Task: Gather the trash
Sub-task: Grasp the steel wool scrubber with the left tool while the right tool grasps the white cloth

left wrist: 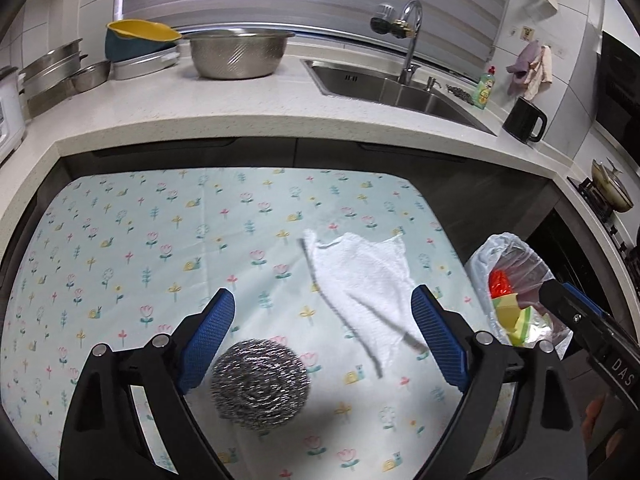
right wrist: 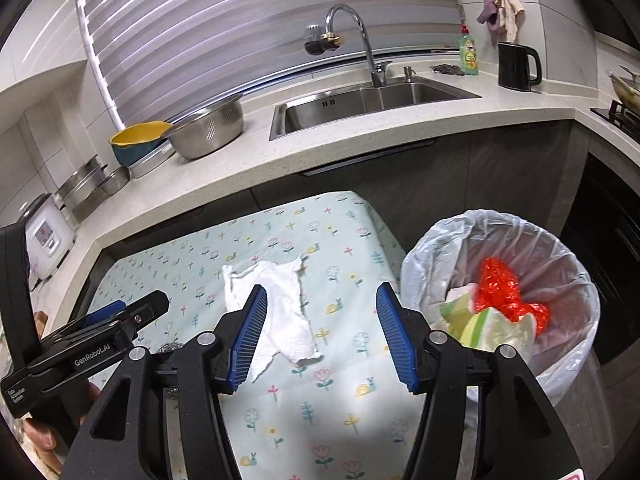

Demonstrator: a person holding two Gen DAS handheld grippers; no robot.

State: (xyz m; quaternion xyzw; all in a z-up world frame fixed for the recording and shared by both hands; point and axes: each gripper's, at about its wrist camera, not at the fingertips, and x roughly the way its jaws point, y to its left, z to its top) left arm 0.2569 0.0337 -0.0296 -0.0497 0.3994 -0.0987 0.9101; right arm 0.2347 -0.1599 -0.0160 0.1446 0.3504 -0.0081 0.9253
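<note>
A steel wool scrubber (left wrist: 260, 384) lies on the floral tablecloth (left wrist: 140, 240), between the fingers of my open left gripper (left wrist: 324, 340), closer to the left finger. A crumpled white paper towel (left wrist: 360, 280) lies just beyond it; in the right wrist view the paper towel (right wrist: 280, 308) sits under my open, empty right gripper (right wrist: 320, 332), near its left finger. A trash bin lined with a clear bag (right wrist: 560, 264) stands right of the table, holding red plastic (right wrist: 500, 292) and yellow-green scraps. The bin also shows in the left wrist view (left wrist: 500, 256).
A kitchen counter (left wrist: 240, 104) wraps behind the table with a steel colander (left wrist: 238, 54), a yellow bowl (left wrist: 140, 34), stacked pans, a sink (left wrist: 400, 88) with faucet, a soap bottle (left wrist: 484, 88) and a black kettle (left wrist: 524, 120). A stove with a pan (left wrist: 612, 188) is at far right.
</note>
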